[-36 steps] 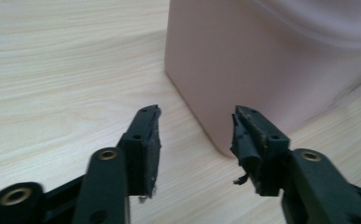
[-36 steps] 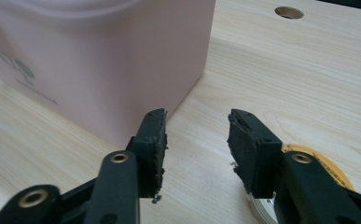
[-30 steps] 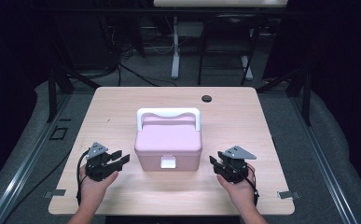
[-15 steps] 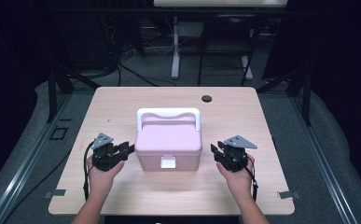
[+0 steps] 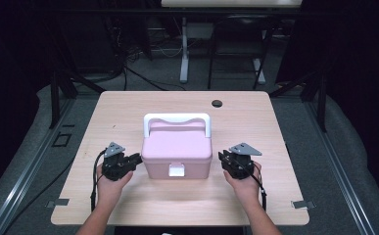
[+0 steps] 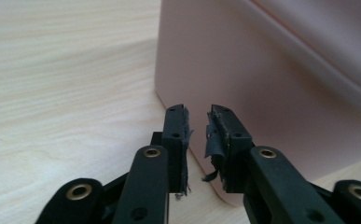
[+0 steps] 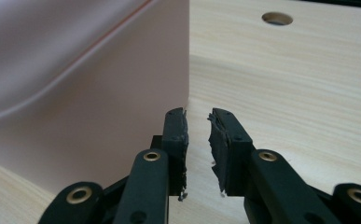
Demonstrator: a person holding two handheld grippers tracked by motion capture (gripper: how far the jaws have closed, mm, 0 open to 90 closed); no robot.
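Note:
A pink lidded box (image 5: 177, 149) with a white handle (image 5: 177, 119) and a white front latch (image 5: 176, 170) stands mid-table. My left gripper (image 5: 137, 159) sits on the table just left of the box, its tips pointing at the side wall (image 6: 271, 70). My right gripper (image 5: 221, 157) is just right of the box, near its front corner (image 7: 75, 84). Both pairs of jaws have just been closing. Each now stands a narrow gap apart with nothing between: left (image 6: 197, 114), right (image 7: 197, 116). Whether the tips touch the box I cannot tell.
The light wooden table (image 5: 255, 117) has a round cable hole (image 5: 217, 103) behind the box on the right. Bare tabletop lies in front of and beside the box. Dark floor, cables and table legs lie beyond the far edge.
Both hands have moved inward and a little forward, toward the box's two sides. Both pairs of jaws have narrowed from wide apart to a slim gap.

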